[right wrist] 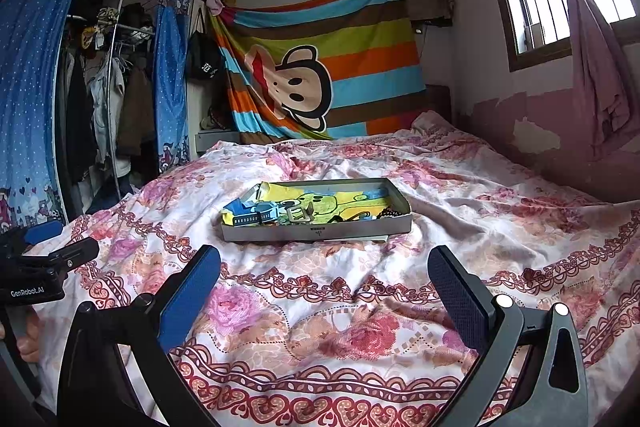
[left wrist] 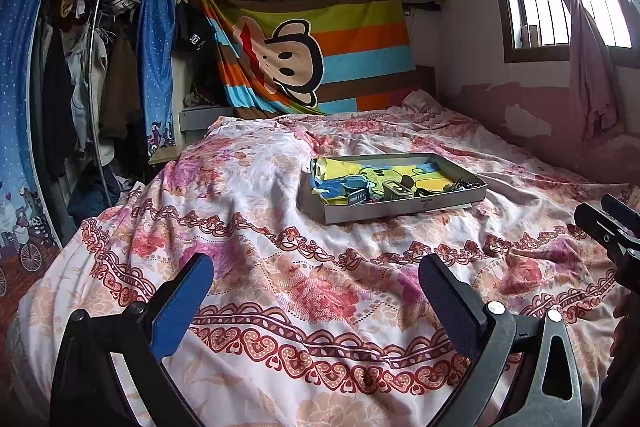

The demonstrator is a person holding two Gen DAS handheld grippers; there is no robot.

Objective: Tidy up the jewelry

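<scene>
On the flowered bed (right wrist: 360,307), grey tray (right wrist: 316,229) of jewelry (right wrist: 256,217) midway back; left gripper (left wrist: 316,291) and right gripper (right wrist: 324,283) near, fingers wide apart, holding nothing

The floral bedspread (right wrist: 320,307) lies bare between both grippers and the shallow grey box (right wrist: 316,227), which sits at 12 o'clock in the right wrist view and 1 o'clock in the left. Bare bedding rings the box on every side. Its low walls crowd the small pieces inside, possibly tangled together.
</scene>
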